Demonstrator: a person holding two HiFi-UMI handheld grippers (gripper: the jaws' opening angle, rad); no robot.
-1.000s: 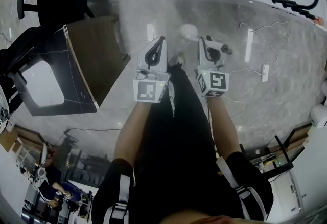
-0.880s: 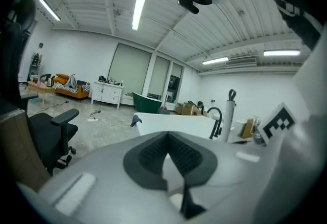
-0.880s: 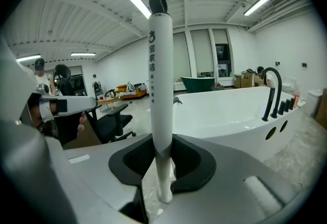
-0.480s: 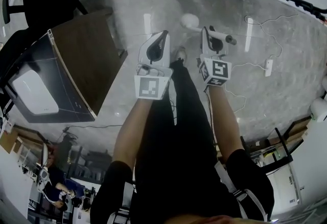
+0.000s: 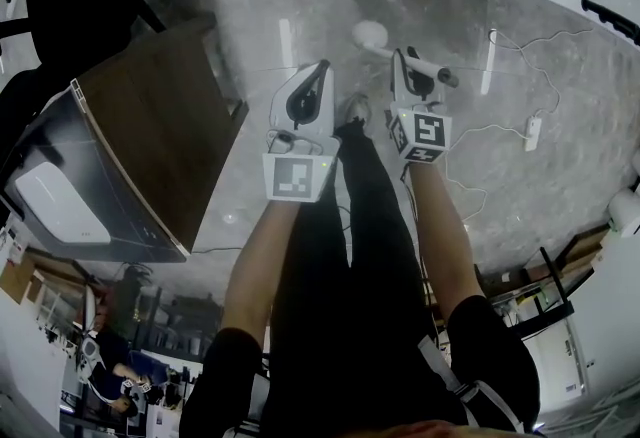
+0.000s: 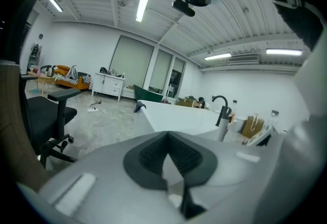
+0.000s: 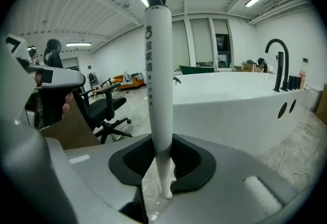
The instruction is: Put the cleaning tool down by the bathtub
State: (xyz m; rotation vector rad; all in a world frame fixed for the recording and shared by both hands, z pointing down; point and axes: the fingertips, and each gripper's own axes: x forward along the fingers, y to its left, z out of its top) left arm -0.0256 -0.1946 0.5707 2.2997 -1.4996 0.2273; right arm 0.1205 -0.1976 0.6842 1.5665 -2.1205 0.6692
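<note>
The right gripper [image 7: 162, 152] pinches the cleaning tool [image 7: 156, 54] by its slim, stiff, probably light and slippery handle, near the bathtub [image 7: 230, 100]; left gripper [image 6: 167, 142] closed, empty

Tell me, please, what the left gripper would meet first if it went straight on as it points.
Probably the bathtub wall; depth is unclear, so the floor might come first.

Two grippers, the left gripper [image 5: 318, 74] and right gripper [image 5: 405, 62], one cleaning tool [image 7: 157, 64], one bathtub [image 7: 230, 100], one office chair [image 7: 100, 107]
</note>
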